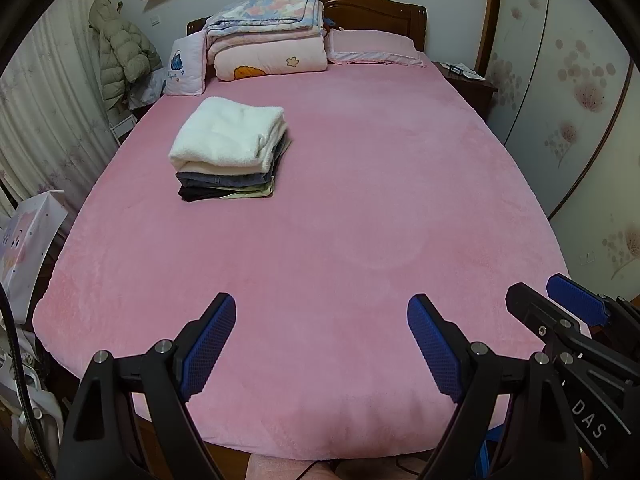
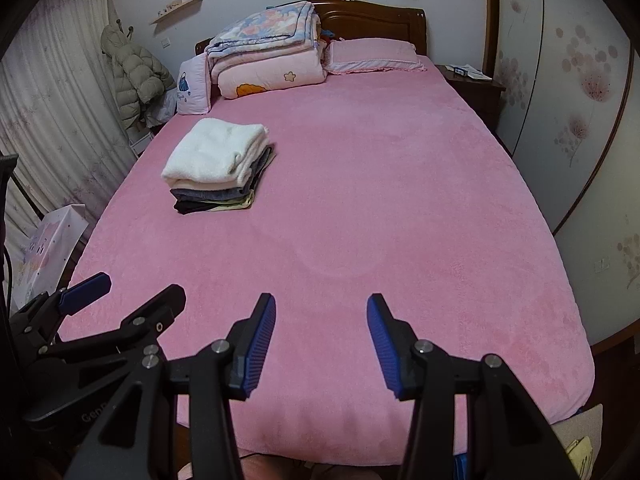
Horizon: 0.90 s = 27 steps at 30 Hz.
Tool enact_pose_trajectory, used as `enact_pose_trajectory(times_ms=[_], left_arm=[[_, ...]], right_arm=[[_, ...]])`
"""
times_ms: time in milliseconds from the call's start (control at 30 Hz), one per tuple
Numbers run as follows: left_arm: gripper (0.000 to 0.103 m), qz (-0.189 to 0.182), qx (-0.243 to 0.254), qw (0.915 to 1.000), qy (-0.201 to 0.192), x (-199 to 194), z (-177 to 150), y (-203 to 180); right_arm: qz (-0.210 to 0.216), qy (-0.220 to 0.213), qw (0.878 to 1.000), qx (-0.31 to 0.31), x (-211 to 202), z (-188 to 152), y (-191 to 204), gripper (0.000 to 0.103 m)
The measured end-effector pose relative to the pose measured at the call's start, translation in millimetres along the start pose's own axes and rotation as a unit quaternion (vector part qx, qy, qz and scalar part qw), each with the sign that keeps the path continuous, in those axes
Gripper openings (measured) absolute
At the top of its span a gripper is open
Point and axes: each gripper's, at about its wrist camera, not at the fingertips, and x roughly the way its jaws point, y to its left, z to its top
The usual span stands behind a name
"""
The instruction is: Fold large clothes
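Observation:
A stack of folded clothes [image 1: 230, 152] lies on the pink bed [image 1: 340, 220], left of the middle, with a white fleece piece on top and grey, black and pale green pieces below. It also shows in the right wrist view [image 2: 218, 166]. My left gripper [image 1: 322, 310] is open and empty above the foot of the bed. My right gripper [image 2: 322, 308] is open and empty beside it. The right gripper shows at the right edge of the left wrist view [image 1: 560, 292]. The left gripper shows at the left of the right wrist view [image 2: 132, 284].
Folded quilts [image 1: 268, 36] and a pink pillow [image 1: 374, 46] lie at the wooden headboard [image 1: 376, 8]. A small cushion [image 1: 186, 66] leans at the left. A puffer coat [image 1: 120, 52] hangs by the curtain. A nightstand [image 1: 468, 80] and wardrobe doors [image 1: 580, 100] stand at the right.

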Motion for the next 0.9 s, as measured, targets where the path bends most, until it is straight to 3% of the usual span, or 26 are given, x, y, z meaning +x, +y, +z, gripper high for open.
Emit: enact_pose_trajectory(times_ms=[900], left_arm=[[0.087, -0.004, -0.006, 0.9996, 0.028, 13.3, 8.3, 6.3]], right_arm=[[0.005, 0.02, 1.0, -0.005, 23.8, 3.3, 3.2, 0.048]])
